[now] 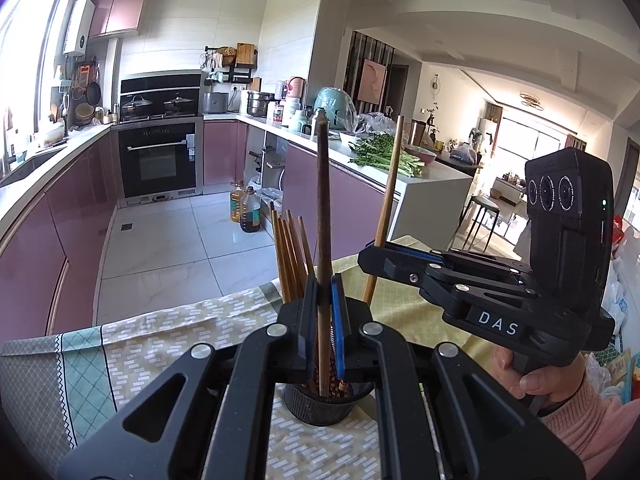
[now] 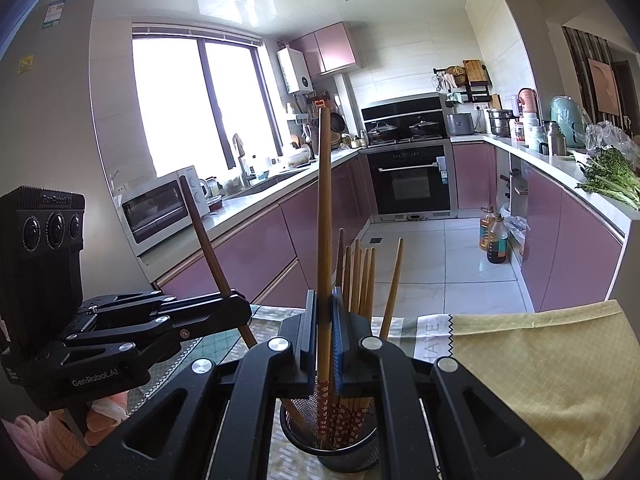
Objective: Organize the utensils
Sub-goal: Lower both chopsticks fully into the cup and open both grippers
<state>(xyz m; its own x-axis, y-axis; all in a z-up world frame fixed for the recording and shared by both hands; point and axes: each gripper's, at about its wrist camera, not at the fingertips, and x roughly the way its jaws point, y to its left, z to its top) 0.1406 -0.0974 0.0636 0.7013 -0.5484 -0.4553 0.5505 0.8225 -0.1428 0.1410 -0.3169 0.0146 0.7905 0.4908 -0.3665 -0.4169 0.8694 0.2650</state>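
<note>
A black mesh cup (image 1: 320, 404) (image 2: 328, 440) stands on the patterned tablecloth (image 1: 180, 332) and holds several wooden chopsticks (image 1: 290, 256) (image 2: 360, 280) upright. My left gripper (image 1: 325, 300) (image 2: 236, 304) is shut on a dark brown chopstick (image 1: 323, 200) (image 2: 204, 232), whose lower end reaches into the cup. From the right, my right gripper (image 1: 374, 254) (image 2: 324, 320) is shut on a lighter chopstick (image 1: 390, 200) (image 2: 324, 200) with a flowered lower end that is also down in the cup. Both grippers hover just above the cup's rim, close together.
The table's far edge drops to a tiled kitchen floor with two oil bottles (image 1: 245, 210) (image 2: 494, 238). Pink cabinets run along both sides, and greens (image 1: 384, 154) lie on the right counter. A plain yellow cloth (image 2: 540, 360) covers the table to the right.
</note>
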